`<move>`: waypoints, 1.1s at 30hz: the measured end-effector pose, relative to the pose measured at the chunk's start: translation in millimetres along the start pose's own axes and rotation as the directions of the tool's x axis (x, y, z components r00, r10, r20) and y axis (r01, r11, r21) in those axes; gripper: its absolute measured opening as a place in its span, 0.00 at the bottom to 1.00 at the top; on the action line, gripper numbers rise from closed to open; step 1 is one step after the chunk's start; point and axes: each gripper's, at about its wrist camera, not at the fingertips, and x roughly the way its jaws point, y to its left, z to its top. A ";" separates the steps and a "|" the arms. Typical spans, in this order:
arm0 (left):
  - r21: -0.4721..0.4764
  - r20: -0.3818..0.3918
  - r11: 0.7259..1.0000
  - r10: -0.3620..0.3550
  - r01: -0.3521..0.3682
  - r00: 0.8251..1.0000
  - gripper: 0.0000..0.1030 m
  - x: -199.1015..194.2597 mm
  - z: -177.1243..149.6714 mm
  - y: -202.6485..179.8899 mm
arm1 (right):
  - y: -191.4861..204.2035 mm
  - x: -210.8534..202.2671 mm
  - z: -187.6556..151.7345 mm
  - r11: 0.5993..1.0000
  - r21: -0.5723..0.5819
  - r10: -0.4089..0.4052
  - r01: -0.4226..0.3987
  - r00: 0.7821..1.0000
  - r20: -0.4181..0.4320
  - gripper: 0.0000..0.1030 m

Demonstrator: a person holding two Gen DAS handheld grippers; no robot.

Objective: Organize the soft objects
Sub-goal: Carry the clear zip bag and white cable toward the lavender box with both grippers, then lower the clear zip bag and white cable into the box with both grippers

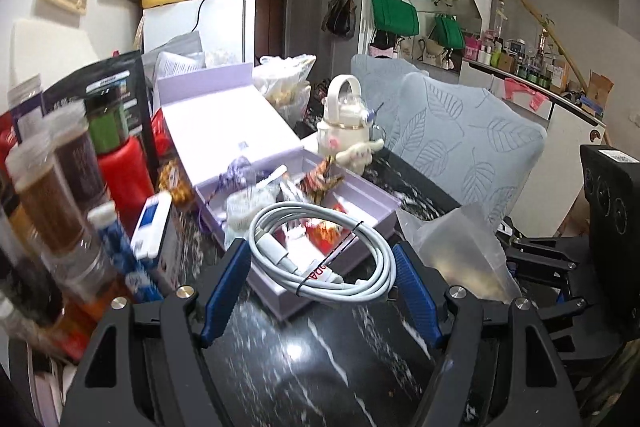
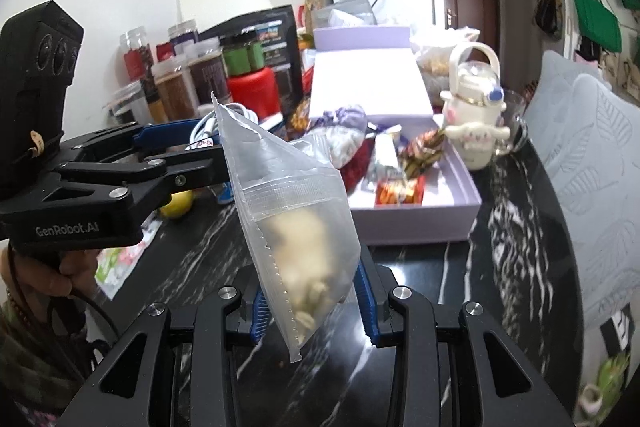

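My left gripper (image 1: 320, 247) holds a coiled white cable (image 1: 320, 259) tied with a black band, its blue pads (image 1: 226, 287) pressing on both sides of the coil. The coil hangs above the front corner of an open lavender box (image 1: 286, 303). My right gripper (image 2: 312, 295) is shut on a clear zip bag (image 2: 296, 207) with pale soft lumps inside, held up over the black marbled table (image 2: 420, 291). In the left wrist view the bag (image 1: 460, 251) sits just right of the cable. In the right wrist view the left gripper (image 2: 200, 147) and its cable (image 2: 202, 131) are partly hidden behind the bag.
The lavender box (image 2: 416, 223) holds snack packets and a purple pouch. Jars and a red bottle (image 1: 124, 175) crowd the table's left side. A white kettle-shaped bottle with a plush figure (image 1: 348, 131) stands behind the box. A leaf-patterned chair (image 1: 468, 147) is at right, a lemon (image 2: 178, 203) by the left gripper.
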 end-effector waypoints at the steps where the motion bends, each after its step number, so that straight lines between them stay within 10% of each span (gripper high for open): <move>1: 0.000 0.005 1.000 0.000 0.000 1.000 0.71 2.0 5.2 1.3 | -2.6 0.0 4.7 1.000 0.000 -0.006 0.006 1.000 0.005 0.35; 33: 0.092 0.099 0.994 0.047 -0.057 0.994 0.71 77.9 121.7 22.6 | -69.0 40.2 120.0 0.997 -0.043 -0.053 0.057 0.995 0.086 0.35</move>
